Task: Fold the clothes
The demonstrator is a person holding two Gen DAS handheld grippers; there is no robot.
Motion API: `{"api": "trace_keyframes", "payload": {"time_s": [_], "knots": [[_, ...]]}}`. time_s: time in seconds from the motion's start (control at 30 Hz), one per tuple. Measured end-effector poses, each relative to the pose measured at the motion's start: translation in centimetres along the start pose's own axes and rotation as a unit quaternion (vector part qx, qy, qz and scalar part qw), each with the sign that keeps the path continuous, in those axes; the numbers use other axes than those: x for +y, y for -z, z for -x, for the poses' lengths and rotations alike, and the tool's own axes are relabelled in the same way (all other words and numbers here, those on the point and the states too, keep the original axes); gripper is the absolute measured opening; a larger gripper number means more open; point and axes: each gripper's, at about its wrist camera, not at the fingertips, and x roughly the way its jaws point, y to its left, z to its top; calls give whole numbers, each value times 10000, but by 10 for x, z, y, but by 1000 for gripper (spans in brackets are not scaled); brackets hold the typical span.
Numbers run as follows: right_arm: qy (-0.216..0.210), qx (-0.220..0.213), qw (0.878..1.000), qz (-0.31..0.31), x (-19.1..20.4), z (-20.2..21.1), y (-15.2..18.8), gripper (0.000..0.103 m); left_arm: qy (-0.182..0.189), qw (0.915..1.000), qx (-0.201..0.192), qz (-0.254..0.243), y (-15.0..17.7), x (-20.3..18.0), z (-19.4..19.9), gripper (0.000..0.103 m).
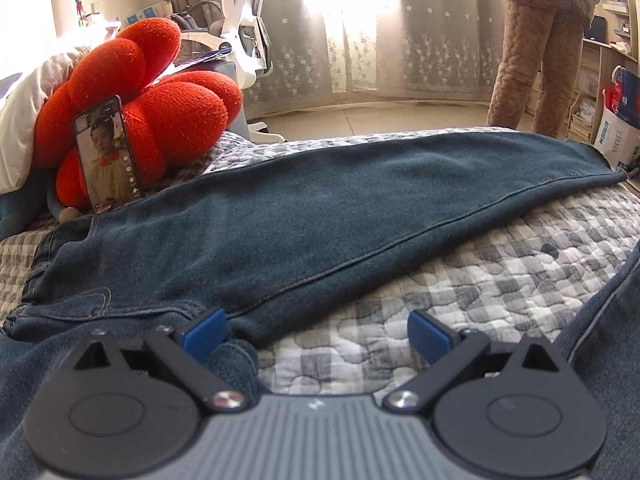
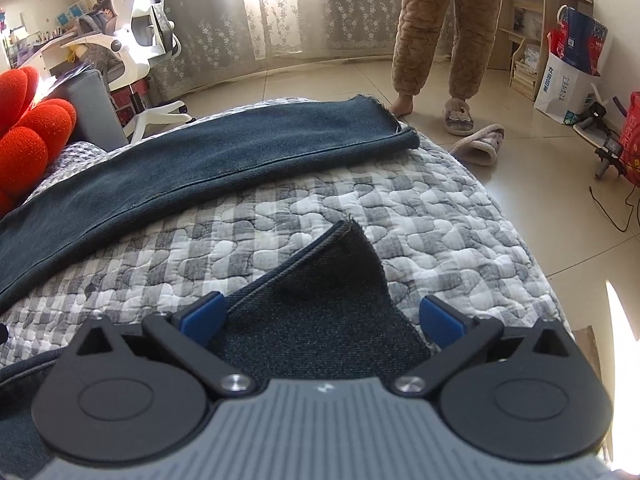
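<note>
Support: a bed [image 1: 480,280] covered by a grey-and-white checked quilt.
On it, far side: dark jeans [image 1: 320,208], one leg laid flat across.
Near side: the other leg's hem [image 2: 340,280].
Head end: red knotted cushion [image 1: 160,92], seemingly propping a phone [image 1: 108,156].

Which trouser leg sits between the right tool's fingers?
The near jeans leg, whose hem corner points up between the open fingers; the far jeans leg lies flat across the quilt.
</note>
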Motion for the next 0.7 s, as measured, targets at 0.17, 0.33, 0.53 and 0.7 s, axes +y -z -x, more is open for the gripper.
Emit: {"api": "trace_keyframes", "payload": {"time_s": [0.17, 0.33, 0.53, 0.7], "knots": [[-24, -6, 10000, -25, 0, 1, 1, 103, -18, 10000, 1, -17, 0, -2, 0, 98], [-23, -7, 10000, -30, 0, 1, 1, 103, -10, 10000, -2, -13, 0, -2, 0, 98], [-39, -6, 10000, -39, -1, 1, 0, 103, -16, 10000, 0, -23, 0, -2, -1, 99], [-54, -4, 10000, -51, -2, 1, -1, 103, -25, 10000, -7, -29, 0, -3, -1, 99]]}}
